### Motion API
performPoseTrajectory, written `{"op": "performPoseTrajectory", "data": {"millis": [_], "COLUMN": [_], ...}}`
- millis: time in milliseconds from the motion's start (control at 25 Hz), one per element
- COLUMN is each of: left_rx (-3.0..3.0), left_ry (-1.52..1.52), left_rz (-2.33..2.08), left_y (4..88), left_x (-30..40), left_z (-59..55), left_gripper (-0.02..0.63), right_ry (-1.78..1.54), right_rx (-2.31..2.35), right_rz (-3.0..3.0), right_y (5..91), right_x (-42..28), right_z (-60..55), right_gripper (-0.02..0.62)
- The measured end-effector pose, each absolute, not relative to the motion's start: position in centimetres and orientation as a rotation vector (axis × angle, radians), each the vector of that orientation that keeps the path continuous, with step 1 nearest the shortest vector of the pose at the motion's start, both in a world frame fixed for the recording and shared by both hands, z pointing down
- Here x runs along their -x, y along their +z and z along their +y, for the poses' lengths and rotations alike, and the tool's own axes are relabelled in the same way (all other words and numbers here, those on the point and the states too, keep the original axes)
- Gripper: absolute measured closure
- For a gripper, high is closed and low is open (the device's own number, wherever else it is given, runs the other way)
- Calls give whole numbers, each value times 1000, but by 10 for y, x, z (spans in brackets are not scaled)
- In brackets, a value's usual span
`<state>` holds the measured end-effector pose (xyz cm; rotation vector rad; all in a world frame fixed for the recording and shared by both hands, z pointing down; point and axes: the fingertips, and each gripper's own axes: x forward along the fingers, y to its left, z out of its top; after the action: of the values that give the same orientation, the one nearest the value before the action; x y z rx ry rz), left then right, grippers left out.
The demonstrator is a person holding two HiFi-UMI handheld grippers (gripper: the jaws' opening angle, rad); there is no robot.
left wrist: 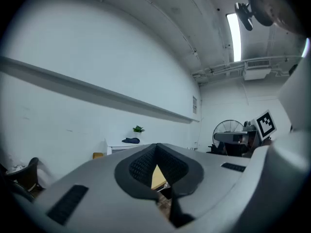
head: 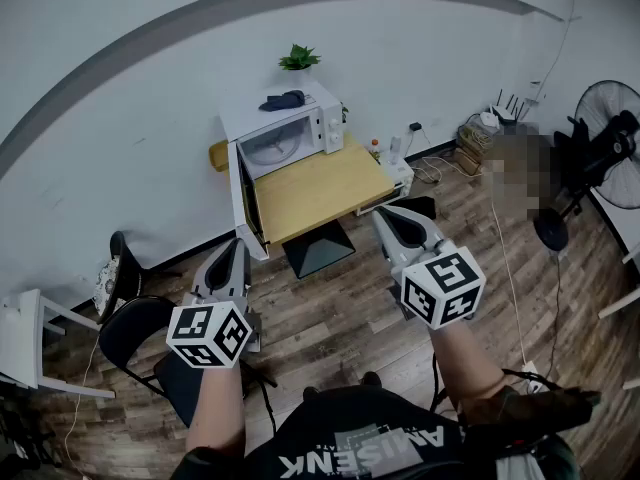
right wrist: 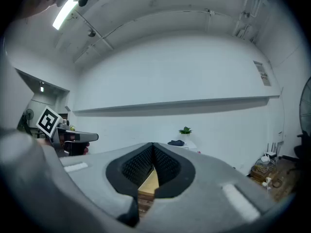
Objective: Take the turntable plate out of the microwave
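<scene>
A white microwave (head: pixel 283 126) stands at the back of a wooden table (head: pixel 315 193), its door (head: pixel 243 203) swung open to the left. The round glass turntable plate (head: pixel 273 148) lies inside the cavity. My left gripper (head: pixel 233 253) is held level well short of the table, shut and empty. At the same distance, my right gripper (head: pixel 393 219) is also shut with nothing in it. Through the left gripper (left wrist: pixel 156 152) view and the right gripper (right wrist: pixel 153 149) view, only a sliver of the table shows between the closed jaws.
A small plant (head: pixel 298 58) and a dark cloth (head: pixel 283 99) sit on the microwave. Dark chairs (head: pixel 135 333) stand at the left beside a white chair (head: pixel 25 343). A fan (head: pixel 605 148) and cables (head: pixel 470 138) are at the right. Wood floor lies between me and the table.
</scene>
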<state>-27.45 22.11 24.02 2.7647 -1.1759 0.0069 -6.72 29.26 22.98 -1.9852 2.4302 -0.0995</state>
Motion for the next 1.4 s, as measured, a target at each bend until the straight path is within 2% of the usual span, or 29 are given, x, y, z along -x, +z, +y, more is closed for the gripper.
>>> {"op": "performPoseTrajectory", "data": {"millis": [440, 640, 1120, 1400], "left_rx": [-2763, -2763, -2725, -2698], "left_ry": [-22, -19, -36, -62], "left_rz": [-1065, -1083, -1147, -1215], "left_y": [241, 241, 242, 247], "left_x": [254, 246, 201, 169], "left_z": [231, 229, 231, 231], "left_gripper": [604, 604, 604, 604], "right_ry": [-137, -2, -103, 59], "right_rx": [1961, 2002, 1905, 1904], "right_rz": [2434, 2418, 2452, 2523], "right_y": [231, 226, 236, 239], "right_x": [59, 52, 11, -18], "right_z": [294, 294, 296, 298], "right_gripper": [589, 589, 589, 589]}}
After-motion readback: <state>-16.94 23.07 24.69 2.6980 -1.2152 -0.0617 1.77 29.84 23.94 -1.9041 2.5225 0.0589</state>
